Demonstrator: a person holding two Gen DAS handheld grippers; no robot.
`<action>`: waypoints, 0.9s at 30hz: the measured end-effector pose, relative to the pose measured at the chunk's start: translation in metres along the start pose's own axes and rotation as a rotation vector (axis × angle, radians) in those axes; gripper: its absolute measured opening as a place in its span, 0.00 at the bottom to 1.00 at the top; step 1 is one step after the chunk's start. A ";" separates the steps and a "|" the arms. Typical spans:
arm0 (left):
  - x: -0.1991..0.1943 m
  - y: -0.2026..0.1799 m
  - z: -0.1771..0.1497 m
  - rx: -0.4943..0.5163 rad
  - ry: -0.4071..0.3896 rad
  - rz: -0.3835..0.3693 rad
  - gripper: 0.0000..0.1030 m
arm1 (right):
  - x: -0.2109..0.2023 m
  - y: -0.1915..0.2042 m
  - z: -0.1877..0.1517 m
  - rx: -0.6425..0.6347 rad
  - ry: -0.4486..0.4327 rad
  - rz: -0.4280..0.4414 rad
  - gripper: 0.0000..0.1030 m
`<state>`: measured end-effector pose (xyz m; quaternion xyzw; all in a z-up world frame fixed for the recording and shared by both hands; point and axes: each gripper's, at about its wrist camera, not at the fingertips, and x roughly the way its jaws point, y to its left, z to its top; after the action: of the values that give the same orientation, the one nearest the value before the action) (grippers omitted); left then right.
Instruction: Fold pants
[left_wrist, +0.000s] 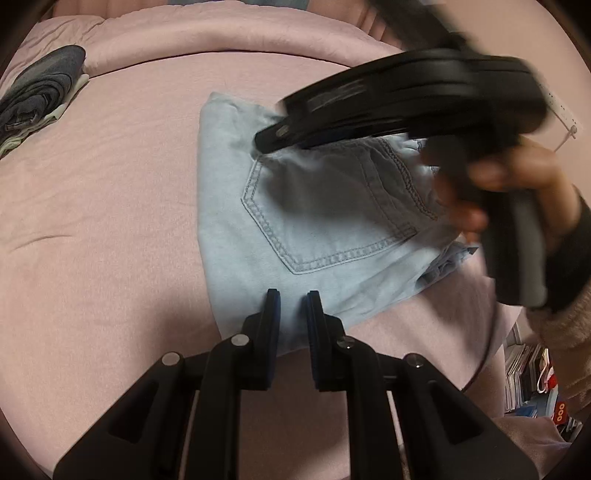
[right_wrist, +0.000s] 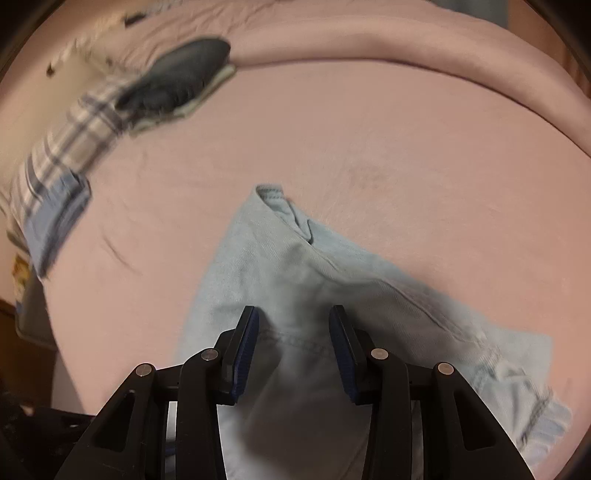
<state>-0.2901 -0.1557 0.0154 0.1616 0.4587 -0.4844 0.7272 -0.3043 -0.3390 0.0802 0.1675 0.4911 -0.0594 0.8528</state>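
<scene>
Light blue jeans (left_wrist: 325, 221) lie folded on the pink bed cover (left_wrist: 110, 203), a back pocket facing up. My left gripper (left_wrist: 293, 293) hovers at their near edge, fingers almost together; I cannot tell whether any cloth is pinched. A person's hand (left_wrist: 517, 184) holds my right gripper (left_wrist: 269, 138), blurred, its tips down at the far side of the jeans by the pocket's top corner. In the right wrist view that gripper (right_wrist: 293, 310) stands open over the jeans (right_wrist: 295, 266), pads apart and pressing on nothing.
A stack of dark grey and white folded clothes (left_wrist: 37, 85) sits at the back left of the bed, with a plaid cloth (right_wrist: 74, 147) beside it. A rolled pink duvet (left_wrist: 221, 37) runs along the back. Books (left_wrist: 524, 376) stand beyond the bed's right edge.
</scene>
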 end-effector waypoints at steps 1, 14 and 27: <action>0.002 0.001 0.003 0.001 0.003 0.001 0.13 | -0.012 -0.001 -0.005 0.000 -0.025 0.004 0.40; 0.006 -0.015 0.012 0.011 0.014 0.032 0.13 | -0.101 -0.036 -0.093 -0.091 -0.140 -0.272 0.40; 0.003 -0.019 0.018 -0.016 0.001 0.021 0.18 | -0.102 -0.076 -0.103 0.134 -0.146 -0.121 0.42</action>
<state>-0.2965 -0.1784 0.0267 0.1609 0.4614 -0.4728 0.7332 -0.4610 -0.3806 0.1026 0.1894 0.4320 -0.1557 0.8679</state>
